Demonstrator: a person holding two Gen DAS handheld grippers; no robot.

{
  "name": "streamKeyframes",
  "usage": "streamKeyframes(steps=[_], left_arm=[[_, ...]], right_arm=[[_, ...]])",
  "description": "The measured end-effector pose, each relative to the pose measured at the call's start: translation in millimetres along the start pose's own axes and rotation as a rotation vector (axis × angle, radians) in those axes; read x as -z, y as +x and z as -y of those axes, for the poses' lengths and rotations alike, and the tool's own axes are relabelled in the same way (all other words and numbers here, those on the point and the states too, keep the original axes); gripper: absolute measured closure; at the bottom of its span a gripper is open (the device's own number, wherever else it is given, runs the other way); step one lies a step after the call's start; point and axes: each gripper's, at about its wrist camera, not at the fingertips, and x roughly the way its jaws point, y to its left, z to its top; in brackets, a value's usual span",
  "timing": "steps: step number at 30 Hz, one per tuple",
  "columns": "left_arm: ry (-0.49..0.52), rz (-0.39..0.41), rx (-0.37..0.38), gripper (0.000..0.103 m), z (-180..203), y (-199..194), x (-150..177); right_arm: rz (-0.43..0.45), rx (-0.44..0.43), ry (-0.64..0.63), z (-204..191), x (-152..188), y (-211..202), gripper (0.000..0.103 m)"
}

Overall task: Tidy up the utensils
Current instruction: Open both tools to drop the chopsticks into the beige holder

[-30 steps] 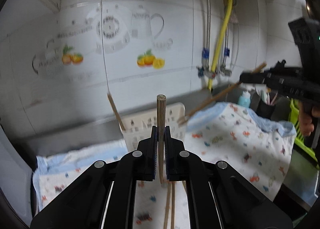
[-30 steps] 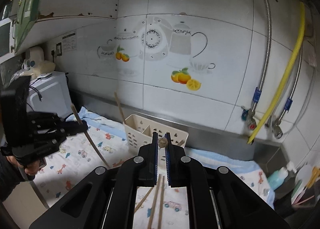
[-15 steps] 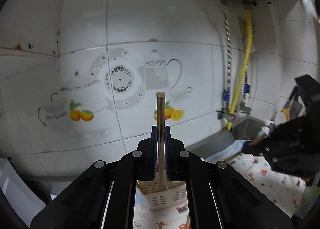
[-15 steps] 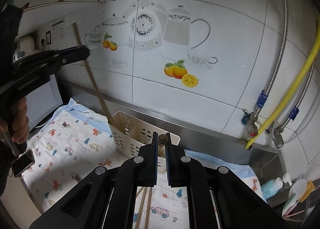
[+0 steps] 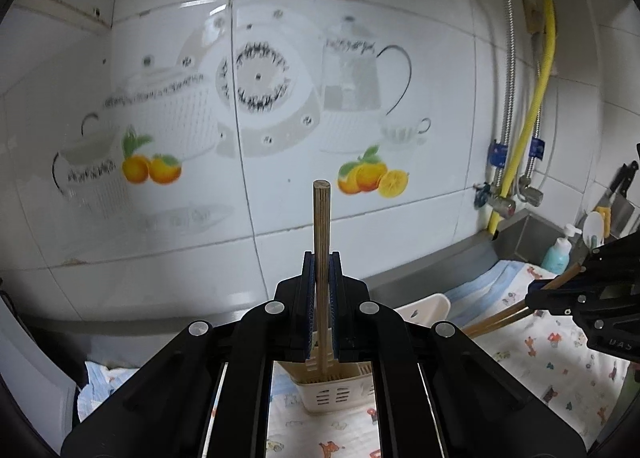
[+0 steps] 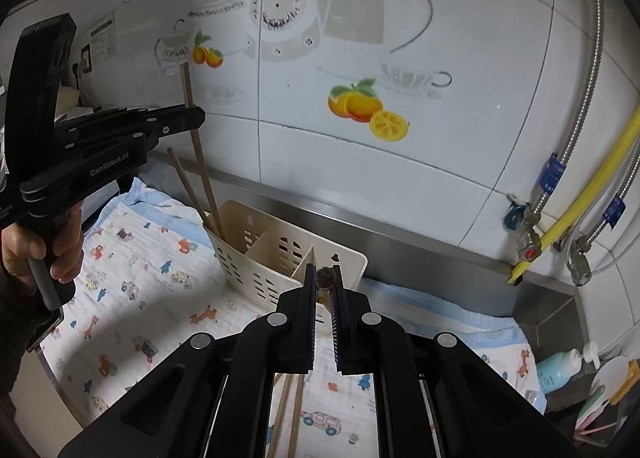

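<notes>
A cream utensil holder (image 6: 288,254) with several compartments stands on a printed cloth (image 6: 132,258) against the tiled wall. My left gripper (image 5: 321,258) is shut on one upright wooden chopstick (image 5: 321,218). In the right wrist view that chopstick (image 6: 200,162) reaches down into the holder's left compartment, beside another chopstick (image 6: 186,182) leaning there, and the left gripper (image 6: 192,120) hovers above the holder. My right gripper (image 6: 325,270) is shut on two chopsticks (image 6: 290,414), just in front of the holder's right end. The holder (image 5: 332,390) shows under the left fingers.
A steel ledge (image 6: 420,242) runs behind the holder. A yellow hose (image 6: 592,194) and braided pipes hang at the right above valves. A blue soap bottle (image 6: 560,368) and plastic items stand at the far right. A hand (image 6: 44,250) grips the left tool's handle.
The left gripper has moved over the holder, and its chopstick's lower end now stands in the left compartment. The right gripper has come down closer to the holder's right end.
</notes>
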Motion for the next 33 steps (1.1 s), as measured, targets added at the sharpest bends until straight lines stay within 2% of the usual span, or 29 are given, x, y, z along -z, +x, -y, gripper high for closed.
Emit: streamKeyframes(steps=[5, 15, 16, 19, 22, 27, 29, 31, 33], left_arm=[[-0.017, -0.031, -0.003, 0.097, -5, 9, 7], [-0.005, -0.04, -0.003, 0.093, -2, 6, 13], [-0.001, -0.039, 0.002, 0.091, -2, 5, 13], [0.005, -0.026, -0.008, 0.073, 0, 0, 14], [0.007, -0.023, -0.007, 0.07, 2, -3, 14], [0.012, -0.013, -0.016, 0.053, 5, -12, 17], [0.008, -0.011, -0.022, 0.043, 5, -16, 19], [0.008, -0.003, -0.028, 0.035, 5, -23, 22], [0.011, -0.001, -0.033, 0.029, 5, -28, 25]], right_arm=[[-0.013, -0.001, 0.014, 2, 0, 9, 0.096], [-0.016, -0.01, 0.038, 5, 1, 14, 0.095], [-0.014, -0.012, 0.043, 5, 1, 14, 0.095], [-0.006, -0.011, 0.048, 5, 2, 12, 0.092], [0.001, -0.011, 0.048, 5, 1, 9, 0.088], [0.015, -0.005, 0.055, 4, 5, 2, 0.077], [0.021, -0.003, 0.061, 4, 8, -1, 0.074], [0.03, -0.005, 0.066, 4, 11, -6, 0.064], [0.036, -0.007, 0.069, 3, 14, -9, 0.062]])
